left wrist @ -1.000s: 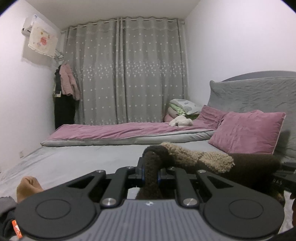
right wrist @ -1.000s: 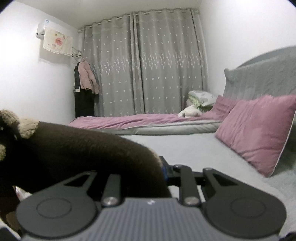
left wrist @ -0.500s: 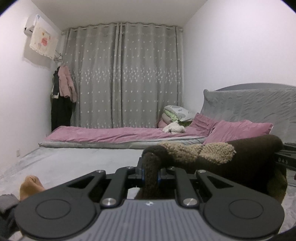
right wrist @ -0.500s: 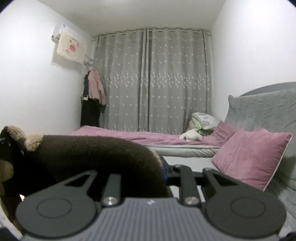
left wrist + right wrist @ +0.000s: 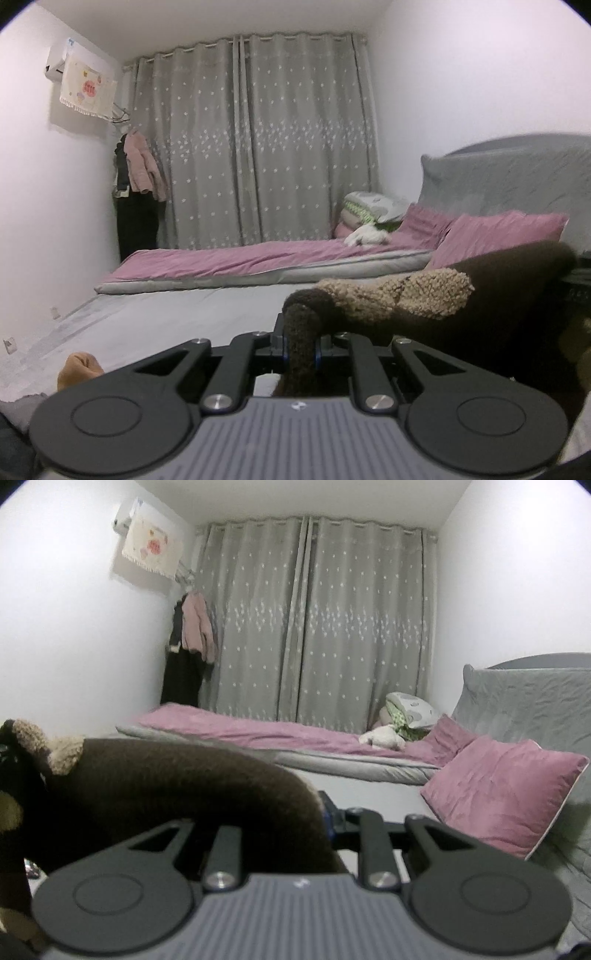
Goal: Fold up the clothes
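A dark brown fleece garment with a tan fuzzy collar hangs stretched between my two grippers above the grey bed. My left gripper is shut on one edge of it. In the right wrist view the same garment drapes over my right gripper, which is shut on its other edge; the fabric hides the left finger. The tan collar shows at the far left.
Pink pillows lean on the grey headboard at the right. A pink quilt and folded bedding lie at the far side by the curtains. A bare foot rests on the bed at lower left.
Both grippers have lifted the garment higher and tilted upward. More of the curtains and ceiling shows now. The grips have not changed.
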